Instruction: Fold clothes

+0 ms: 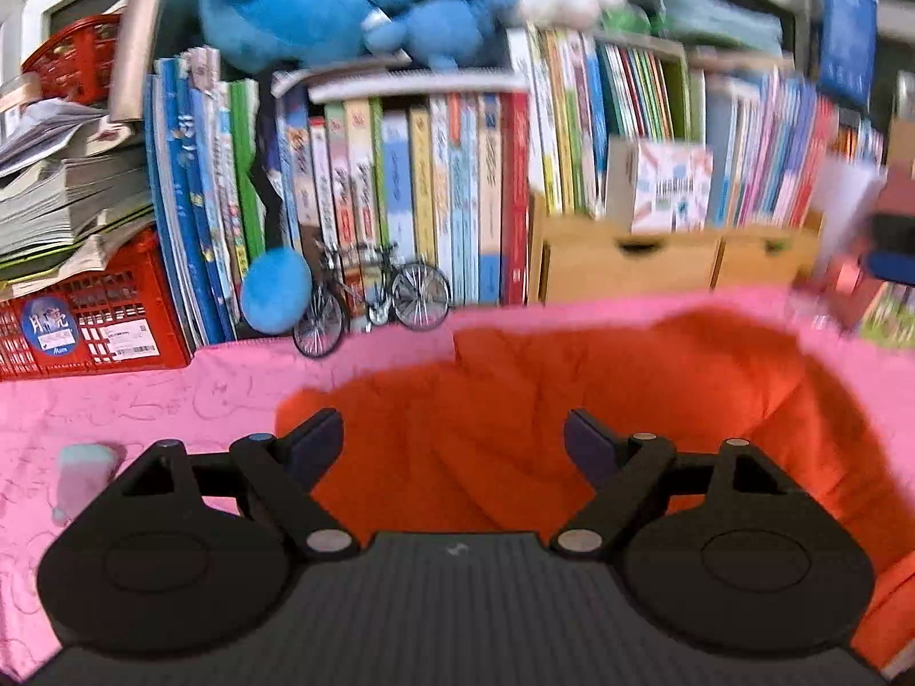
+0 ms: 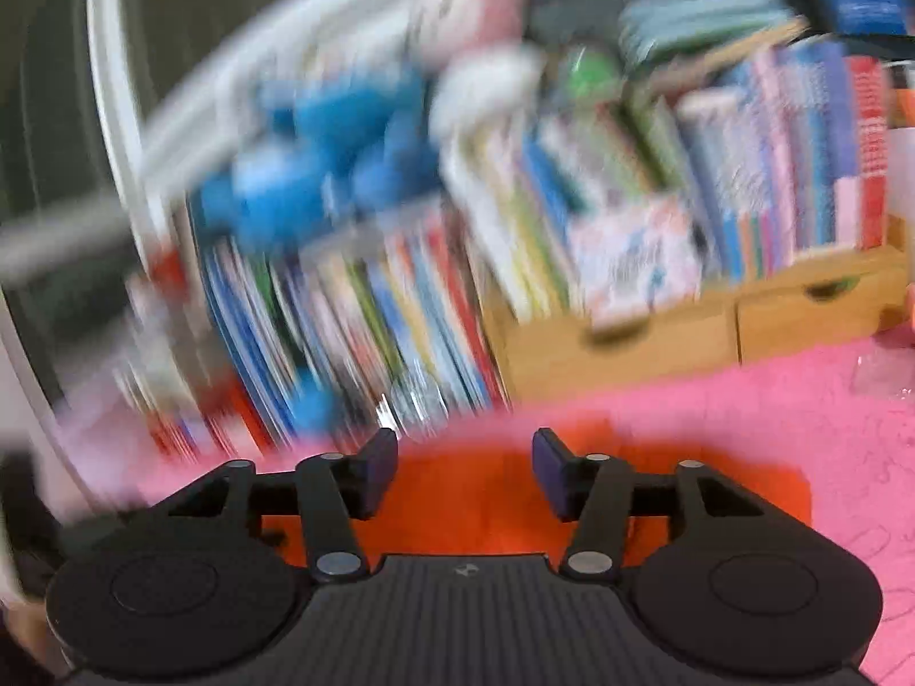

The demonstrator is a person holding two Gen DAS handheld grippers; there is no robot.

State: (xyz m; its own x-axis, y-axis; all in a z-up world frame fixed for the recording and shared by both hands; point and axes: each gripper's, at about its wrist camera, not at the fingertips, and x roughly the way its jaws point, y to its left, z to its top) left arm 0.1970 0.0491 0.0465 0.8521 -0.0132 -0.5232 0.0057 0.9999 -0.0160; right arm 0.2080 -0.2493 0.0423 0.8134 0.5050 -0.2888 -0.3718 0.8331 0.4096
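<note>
Your left tongs (image 1: pixel 454 437) hang with fingers wide apart and nothing between them, above an orange garment (image 1: pixel 572 400) that lies crumpled on the pink cloth (image 1: pixel 171 400) covering the surface. The garment spreads from the middle of the left wrist view out to its right edge, its fabric bunched in soft folds. Your right tongs (image 2: pixel 464 466) also stand apart, at a narrower gap, with no fabric pinched; the same orange garment (image 2: pixel 474 509) shows just below and between the fingers, though that view is heavily blurred.

At the far edge of the surface a row of upright books (image 1: pixel 400 188) runs across the background, with blue plush toys (image 1: pixel 320 6) resting on top of them. A small model bicycle (image 1: pixel 372 303) stands on the pink cloth in front of the books, apart from the garment. A red crate (image 1: pixel 86 320) sits at the left under a stack of papers (image 1: pixel 63 188), and wooden drawers (image 1: pixel 657 263) sit beneath the books to the right. A small pale bottle (image 1: pixel 86 471) lies on the cloth just left of your left tongs.
</note>
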